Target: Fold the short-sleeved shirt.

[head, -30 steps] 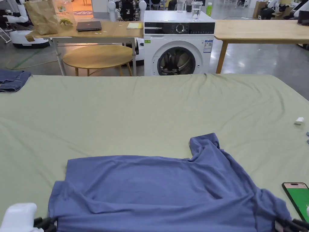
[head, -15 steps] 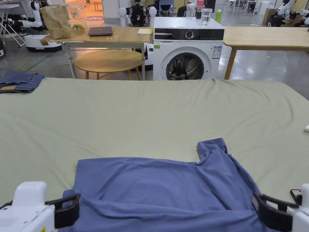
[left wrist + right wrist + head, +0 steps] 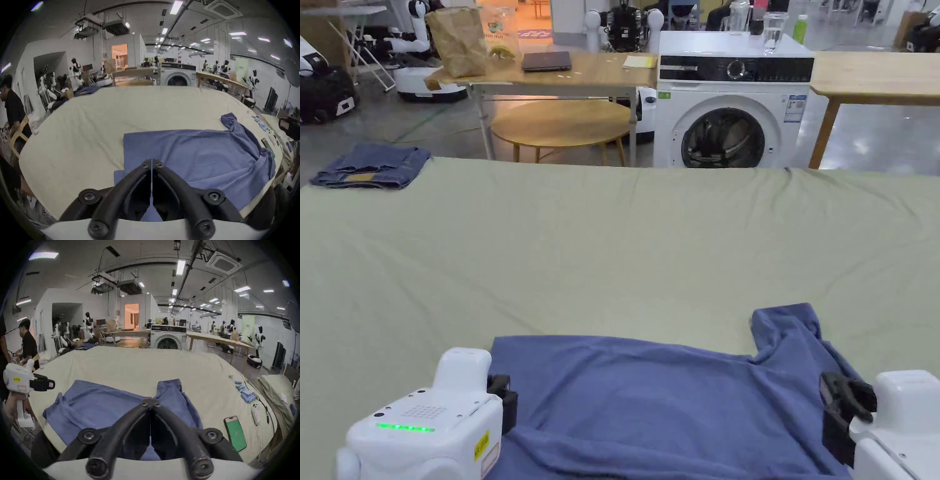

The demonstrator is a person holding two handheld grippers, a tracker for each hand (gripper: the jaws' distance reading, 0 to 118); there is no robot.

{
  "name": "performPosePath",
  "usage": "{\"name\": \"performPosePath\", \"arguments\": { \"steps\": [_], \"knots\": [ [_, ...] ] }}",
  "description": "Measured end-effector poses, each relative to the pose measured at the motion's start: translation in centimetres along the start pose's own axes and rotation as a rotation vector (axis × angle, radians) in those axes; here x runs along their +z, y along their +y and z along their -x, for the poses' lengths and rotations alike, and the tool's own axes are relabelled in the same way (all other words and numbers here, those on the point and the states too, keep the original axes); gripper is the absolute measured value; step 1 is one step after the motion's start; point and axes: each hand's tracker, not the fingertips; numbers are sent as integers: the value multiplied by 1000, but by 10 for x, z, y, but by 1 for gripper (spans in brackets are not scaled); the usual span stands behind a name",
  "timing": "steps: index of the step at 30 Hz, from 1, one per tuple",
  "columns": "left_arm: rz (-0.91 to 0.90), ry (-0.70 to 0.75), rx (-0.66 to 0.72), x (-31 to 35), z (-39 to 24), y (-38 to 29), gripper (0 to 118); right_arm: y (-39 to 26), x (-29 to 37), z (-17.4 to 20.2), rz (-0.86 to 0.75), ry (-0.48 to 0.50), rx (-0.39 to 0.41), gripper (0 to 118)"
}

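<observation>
We're in a robotics lab hall: humanoid robots [image 3: 88, 324] line the walls, a washing machine [image 3: 731, 106] stands among wooden benches [image 3: 562, 72], ceiling ducts overhead.

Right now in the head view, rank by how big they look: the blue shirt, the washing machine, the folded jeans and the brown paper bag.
1. Blue shirt, partly cut off at the bottom edge.
2. Washing machine.
3. Folded jeans and brown paper bag look about alike, so no ranking.
The shirt is nearest the camera, which inflates it.
</observation>
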Motion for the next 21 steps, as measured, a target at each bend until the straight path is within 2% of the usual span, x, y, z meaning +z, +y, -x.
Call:
{"name": "performPosePath", "arguments": {
  "steps": [5,6,7,8,9,15,18,20,21],
  "knots": [
    [72,46,5,-68,39,24,0,-2,-30,-11,50,-12,-2,0],
    [97,57,6,-80,41,33,15,-2,-37,-14,59,-15,0,0],
    [113,62,2,-94,46,39,62,-2,-43,-16,66,-17,0,0],
    [147,79,-8,-112,51,44,98,1,-47,-22,74,-21,-1,0],
    [180,96,-23,-129,53,49,114,1,-53,-25,85,-27,1,0],
    [270,158,-67,-212,58,60,114,3,-94,-59,173,-81,0,0],
    [297,154,-96,-220,47,55,109,1,-121,-77,236,-116,-3,0],
    [264,110,-102,-206,44,57,62,2,-143,-90,270,-148,2,0],
    [273,32,-71,-198,42,59,41,2,-157,-97,303,-159,3,12]
  ]
}}
